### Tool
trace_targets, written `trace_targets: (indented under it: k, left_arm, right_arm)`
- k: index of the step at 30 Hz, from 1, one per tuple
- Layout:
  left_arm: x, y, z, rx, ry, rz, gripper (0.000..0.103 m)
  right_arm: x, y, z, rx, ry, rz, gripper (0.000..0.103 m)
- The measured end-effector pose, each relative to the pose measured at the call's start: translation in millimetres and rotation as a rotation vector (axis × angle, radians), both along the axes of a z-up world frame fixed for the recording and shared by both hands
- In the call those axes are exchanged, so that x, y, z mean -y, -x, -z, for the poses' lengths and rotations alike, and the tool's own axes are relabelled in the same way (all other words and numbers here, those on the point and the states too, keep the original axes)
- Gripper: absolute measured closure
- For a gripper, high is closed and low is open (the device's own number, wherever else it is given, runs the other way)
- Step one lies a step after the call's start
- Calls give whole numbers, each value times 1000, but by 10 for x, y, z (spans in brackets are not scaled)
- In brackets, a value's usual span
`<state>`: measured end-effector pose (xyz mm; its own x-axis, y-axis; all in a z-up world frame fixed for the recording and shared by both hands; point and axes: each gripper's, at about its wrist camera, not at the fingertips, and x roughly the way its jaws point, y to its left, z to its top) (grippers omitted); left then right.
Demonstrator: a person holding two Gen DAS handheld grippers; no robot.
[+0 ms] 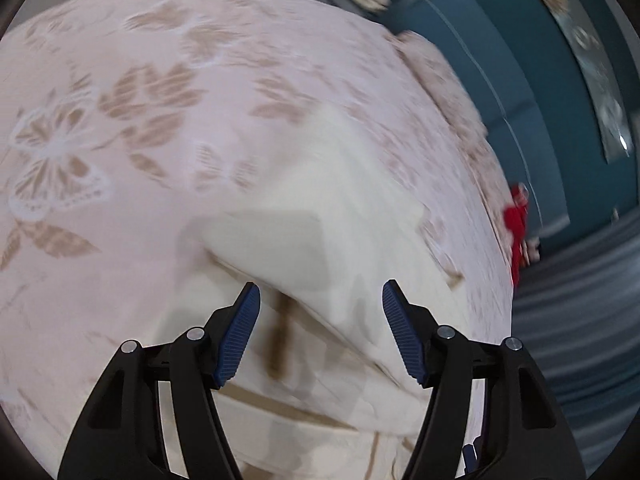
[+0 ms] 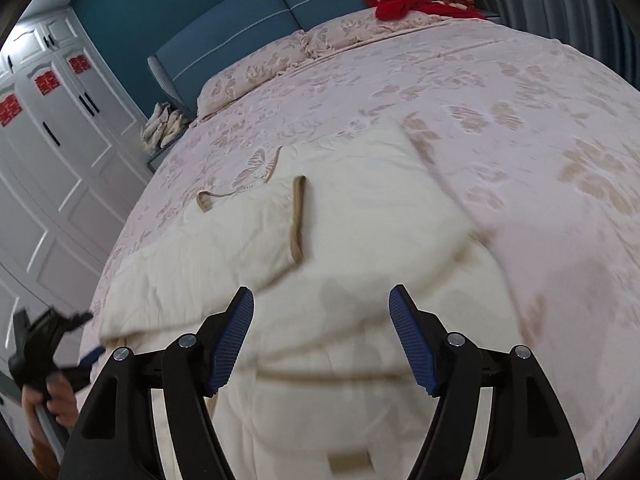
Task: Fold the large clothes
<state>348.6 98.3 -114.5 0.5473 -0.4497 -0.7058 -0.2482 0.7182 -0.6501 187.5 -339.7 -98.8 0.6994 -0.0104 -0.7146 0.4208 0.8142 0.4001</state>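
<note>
1. One cream quilted garment with tan trim bands [image 2: 360, 216] lay spread on the bed, directly ahead of and beneath the right gripper [image 2: 322, 336]. Its long axis ran from below the claw away towards the headboard, leaning slightly left.
2. The garment's far end formed a squared corner ahead and a little right of the right claw. One tan-edged panel sat folded over ahead and left, and one thin tan strap trailed off further left onto the bedding.
3. The right gripper's two blue-padded fingers [image 2: 236, 336] stood apart, with nothing pinched; cream cloth lay below the gap, and no pad visibly pressed on it.
4. In the left wrist view, the left gripper [image 1: 320, 332] also had its two blue pads [image 1: 402, 336] standing apart, hovering above a raised fold of the same cream garment [image 1: 328, 208], which stretched away ahead of the claw. The picture was blurred, so I cannot tell whether the tips touched the cloth.
5. One pink bedspread with beige leaf and butterfly print [image 2: 520, 120] lay under the garment, extending left, right and ahead of both claws.
6. Far ahead of the right claw: two matching pillows [image 2: 256, 76], one blue padded headboard [image 2: 248, 32], and one red garment [image 2: 404, 6] lying at the far right.
7. To the left of the right claw stood a white panelled wardrobe [image 2: 60, 152] bearing three red paper decorations [image 2: 46, 82].
8. A person's hand [image 2: 52, 396] gripped the left tool low at the left edge.
</note>
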Motion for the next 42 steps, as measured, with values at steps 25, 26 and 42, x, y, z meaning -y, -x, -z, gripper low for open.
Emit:
trace_targets:
  k: [25,26,42]
  left_arm:
    - [417,-3,7,38,-334,116,94]
    - [455,5,91,21,-361,122,94]
    - [780,247,240,79,-704,216,79]
  right_arm:
    - [-84,-180,-181,3,138,-40,99]
    - [-78,-179,-29,-41,137,-40,99]
    - [-133,-49,383,-166,162,-44,88]
